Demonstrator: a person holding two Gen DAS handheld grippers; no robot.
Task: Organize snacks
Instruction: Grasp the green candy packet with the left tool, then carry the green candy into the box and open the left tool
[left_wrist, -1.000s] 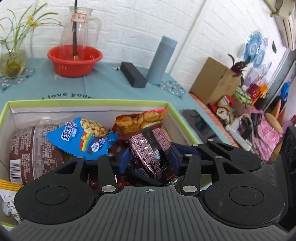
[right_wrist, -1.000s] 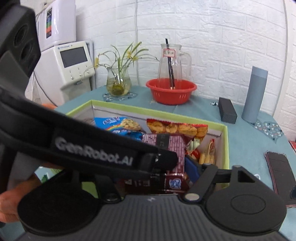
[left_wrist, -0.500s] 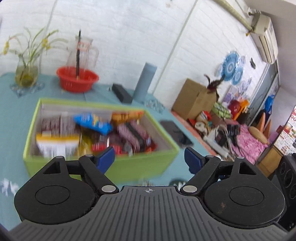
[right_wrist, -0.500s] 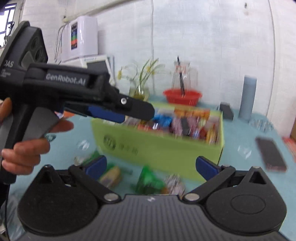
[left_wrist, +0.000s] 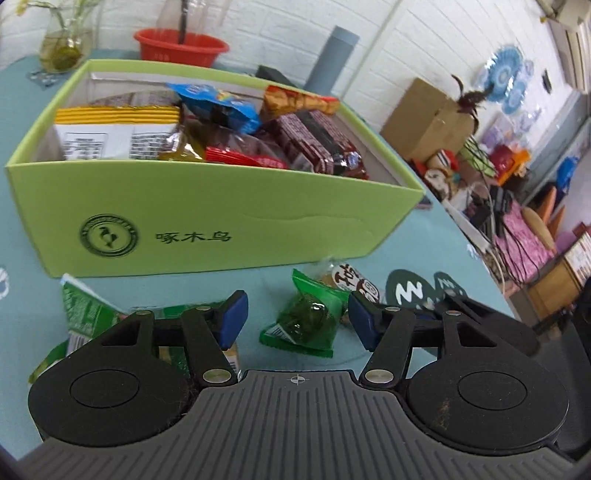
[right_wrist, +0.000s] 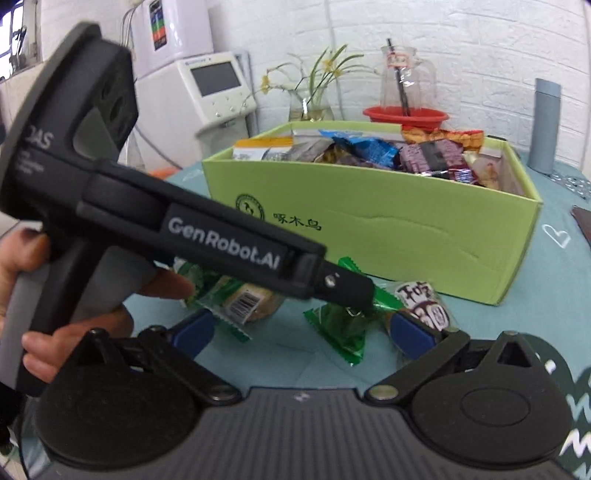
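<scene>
A lime-green box (left_wrist: 221, 229) full of snack packets stands on the teal tablecloth. Loose snacks lie in front of it. A small green candy packet (left_wrist: 306, 325) lies on the cloth between the blue pads of my left gripper (left_wrist: 297, 321), whose jaws are closing without touching it. A white and brown packet (left_wrist: 354, 284) lies just behind it, and a green packet (left_wrist: 85, 314) lies to the left. In the right wrist view my right gripper (right_wrist: 303, 332) stands wide open and empty above the same green candy packet (right_wrist: 343, 332). The left gripper (right_wrist: 360, 301) crosses in front, held by a hand (right_wrist: 37, 347).
Behind the box stand a red basin (left_wrist: 181, 46), a grey cylinder (left_wrist: 332, 55) and a glass vase (left_wrist: 62, 48). A barcoded snack (right_wrist: 247, 302) lies under the left tool. Right of the table's edge are a cardboard box (left_wrist: 424, 122) and clutter.
My left gripper let go of the dark red packet in the box. Both grippers backed out of the box, opened and sank toward the loose snacks in front.
</scene>
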